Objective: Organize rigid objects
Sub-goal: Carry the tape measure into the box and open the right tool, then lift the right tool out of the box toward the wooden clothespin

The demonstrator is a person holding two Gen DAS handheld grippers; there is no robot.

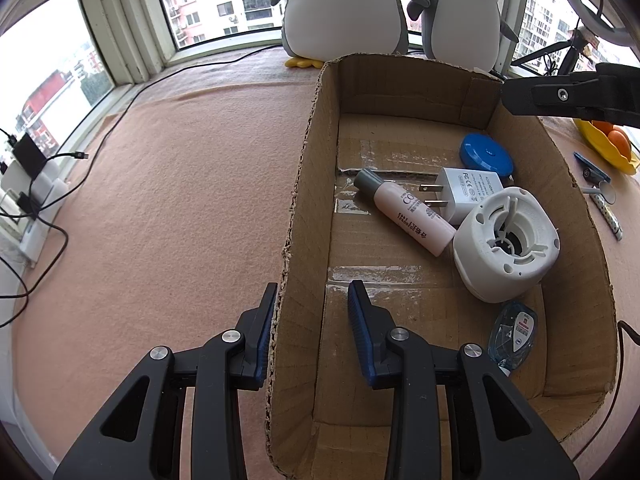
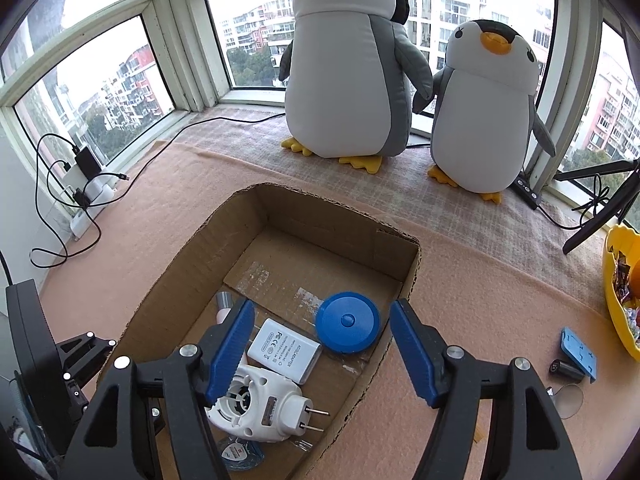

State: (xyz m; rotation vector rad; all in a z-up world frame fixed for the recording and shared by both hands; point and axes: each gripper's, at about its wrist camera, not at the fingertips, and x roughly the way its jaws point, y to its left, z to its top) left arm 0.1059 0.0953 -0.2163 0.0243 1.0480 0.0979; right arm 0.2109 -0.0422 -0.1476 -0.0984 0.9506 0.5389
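My left gripper (image 1: 312, 320) straddles the cardboard box (image 1: 304, 184) wall, jaws narrowly apart, not pinching. My right gripper (image 2: 322, 350) hangs wide and empty above the blue disc (image 2: 347, 322) inside. Risk: closing left could drag the box.

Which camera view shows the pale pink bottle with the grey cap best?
The left wrist view: the pale pink bottle with the grey cap lies fully visible in the cardboard box, label readable. In the right wrist view only its cap end shows behind a tool finger.
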